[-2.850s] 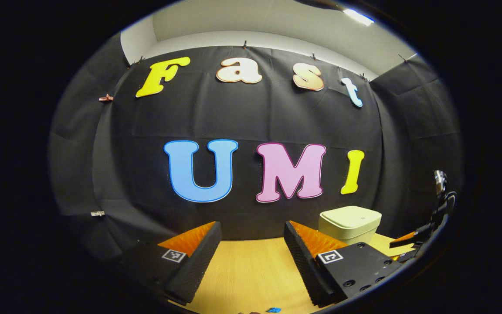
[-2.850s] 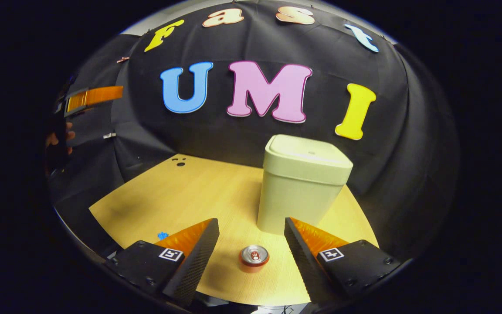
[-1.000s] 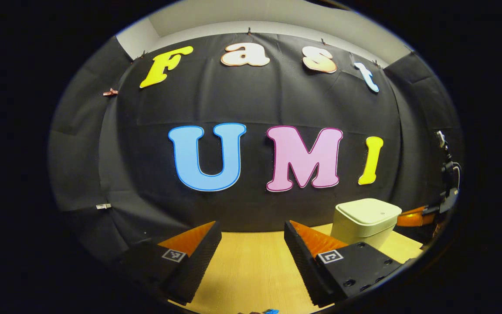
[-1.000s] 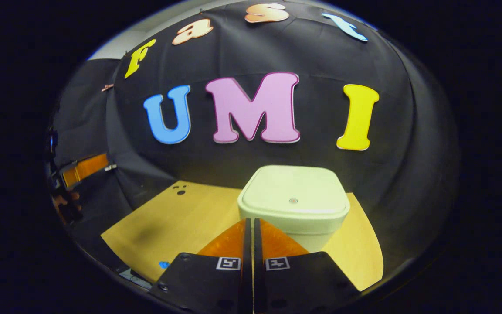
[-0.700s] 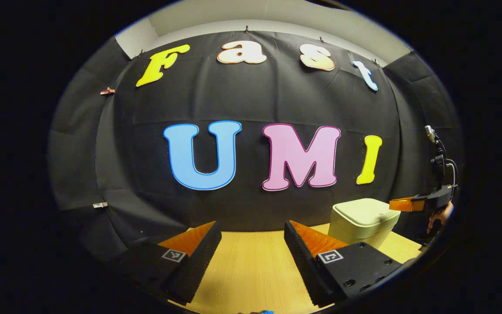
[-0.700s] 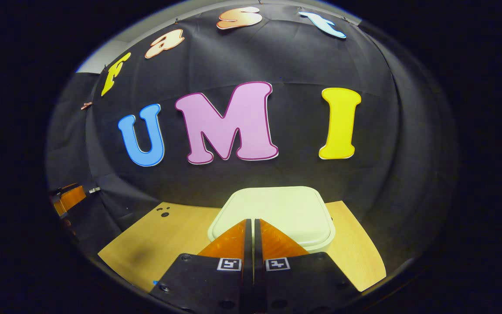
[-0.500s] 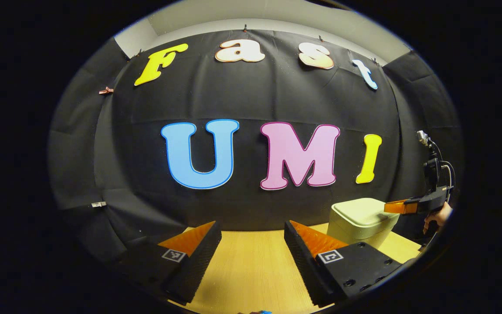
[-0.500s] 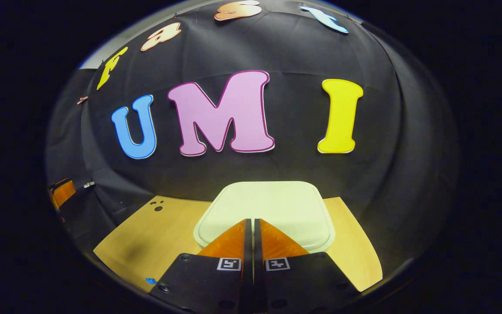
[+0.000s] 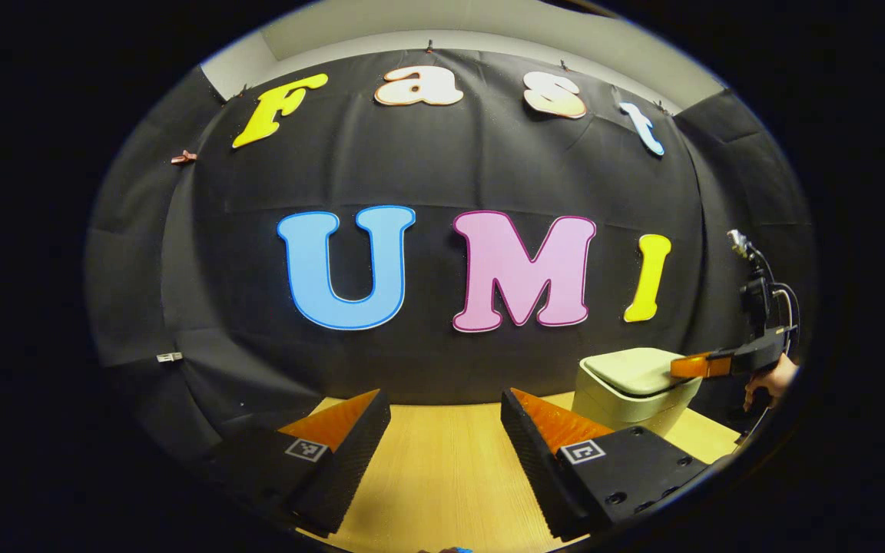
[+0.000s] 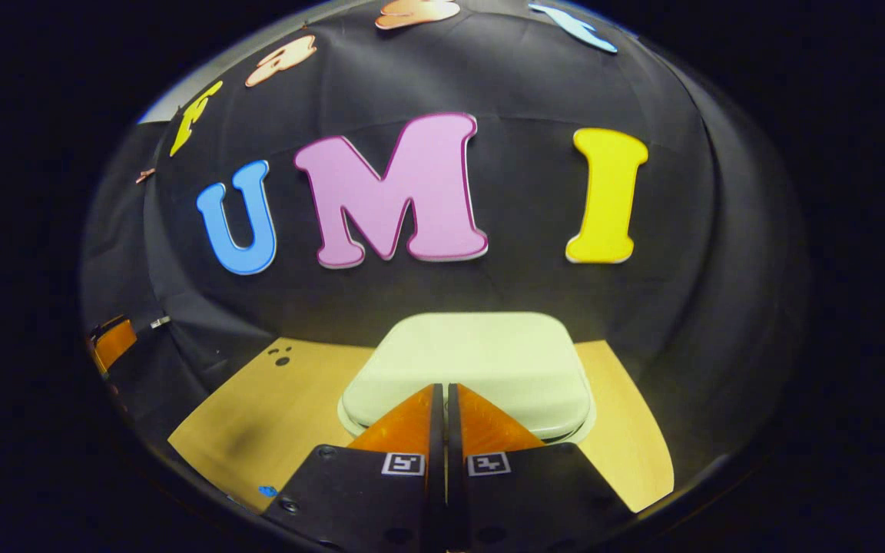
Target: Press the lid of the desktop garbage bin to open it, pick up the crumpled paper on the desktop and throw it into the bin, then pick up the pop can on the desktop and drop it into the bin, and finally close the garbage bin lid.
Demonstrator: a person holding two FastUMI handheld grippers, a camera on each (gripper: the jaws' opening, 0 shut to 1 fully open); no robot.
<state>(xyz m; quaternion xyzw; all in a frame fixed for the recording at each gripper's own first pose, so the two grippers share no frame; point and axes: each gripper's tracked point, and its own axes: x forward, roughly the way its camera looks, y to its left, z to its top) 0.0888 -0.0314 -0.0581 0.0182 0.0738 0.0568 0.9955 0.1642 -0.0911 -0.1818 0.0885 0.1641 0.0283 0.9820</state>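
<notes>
1. Booth: black cloth wall (image 9: 442, 177) behind a light wooden counter (image 9: 442, 468).
2. Garbage bin (image 9: 631, 388): pale, standing on the counter toward its right rear in the left gripper view. In that view a dark gap shows beneath the lid (image 10: 473, 369), which sits slightly raised. Contents cannot be seen.
3. Right tongs (image 10: 442, 403): fingers clenched together, holding nothing, tips resting on the near edge of the lid. In the left gripper view they reach over the bin from the right, with a hand (image 9: 771, 378) behind them.
4. Left tongs (image 9: 442, 403): released, fingers spread wide and empty, above bare counter, well apart from the bin.
</notes>
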